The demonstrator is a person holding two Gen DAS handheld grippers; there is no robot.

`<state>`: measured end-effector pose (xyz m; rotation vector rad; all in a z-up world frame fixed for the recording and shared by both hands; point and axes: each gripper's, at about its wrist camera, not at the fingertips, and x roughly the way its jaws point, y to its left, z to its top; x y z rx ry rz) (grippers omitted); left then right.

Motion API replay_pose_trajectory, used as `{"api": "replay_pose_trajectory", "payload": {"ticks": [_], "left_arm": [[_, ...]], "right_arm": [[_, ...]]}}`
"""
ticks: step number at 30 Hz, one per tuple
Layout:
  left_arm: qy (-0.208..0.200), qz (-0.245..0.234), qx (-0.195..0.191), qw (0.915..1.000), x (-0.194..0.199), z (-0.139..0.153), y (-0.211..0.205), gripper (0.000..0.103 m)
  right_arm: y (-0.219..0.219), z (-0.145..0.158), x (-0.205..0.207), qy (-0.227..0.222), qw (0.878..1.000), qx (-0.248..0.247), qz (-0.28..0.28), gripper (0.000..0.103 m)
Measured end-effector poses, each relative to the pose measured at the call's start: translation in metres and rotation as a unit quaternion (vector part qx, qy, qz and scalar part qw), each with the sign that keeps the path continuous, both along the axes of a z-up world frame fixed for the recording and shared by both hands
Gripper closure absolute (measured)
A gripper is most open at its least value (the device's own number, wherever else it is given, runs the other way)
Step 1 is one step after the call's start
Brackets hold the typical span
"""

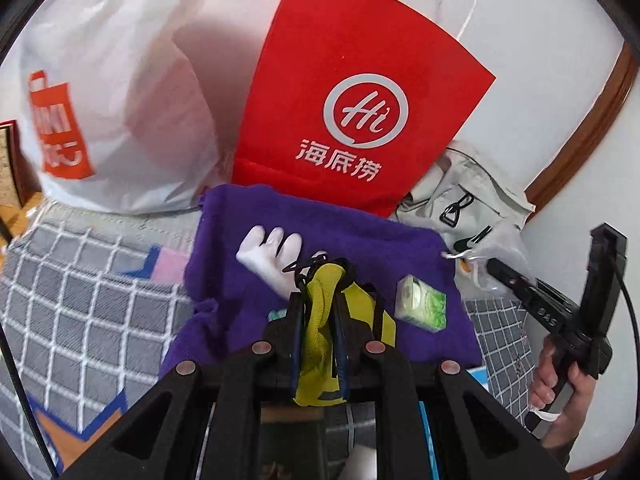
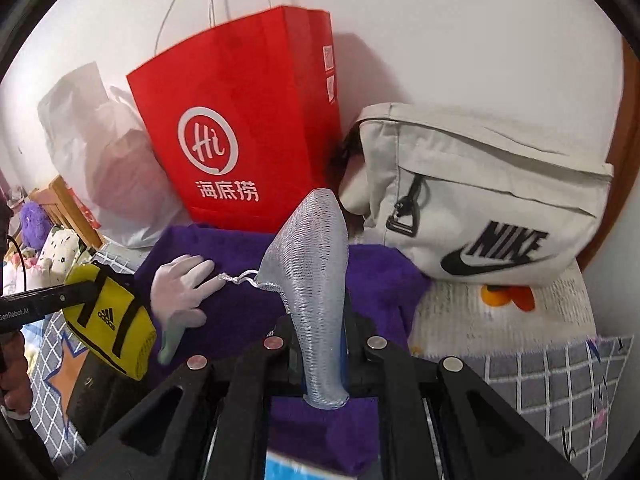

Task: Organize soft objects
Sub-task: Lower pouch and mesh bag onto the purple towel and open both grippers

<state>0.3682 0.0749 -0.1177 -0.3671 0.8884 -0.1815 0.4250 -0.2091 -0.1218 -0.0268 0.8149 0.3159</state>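
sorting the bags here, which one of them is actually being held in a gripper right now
The small yellow Adidas pouch, clamped in the left gripper. The red paper bag, the white plastic bag and the beige Nike bag all stand free by the wall.

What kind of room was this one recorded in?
Probably a bedroom at home: the work surface looks like a bed with a grey checked quilt, shopping bags such as the red paper bag lean on the wall, and plush toys are piled beyond.
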Motion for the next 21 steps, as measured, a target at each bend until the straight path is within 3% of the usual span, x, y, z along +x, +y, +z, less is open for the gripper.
{"api": "replay_pose_trajectory", "payload": {"ticks": [9, 18, 20, 21], "left_arm": [[0.040, -0.009, 0.013, 0.9991, 0.035, -0.035, 0.000, 0.088], [0.061, -0.007, 0.026, 0.9978, 0.046, -0.058, 0.002, 0.084], [0.067, -0.007, 0.023, 0.9975, 0.046, -0.063, 0.004, 0.083], [0.071, -0.003, 0.021, 0.9973, 0.047, -0.066, 0.006, 0.081]], "right_arm": [[0.015, -0.039, 0.049, 0.042, 0.999, -0.028, 0.013, 0.092], [0.033, -0.074, 0.070, 0.096, 0.993, -0.055, 0.046, 0.089], [0.036, -0.077, 0.070, 0.107, 0.991, -0.055, 0.055, 0.084], [0.038, -0.078, 0.070, 0.110, 0.991, -0.056, 0.059, 0.076]]}}
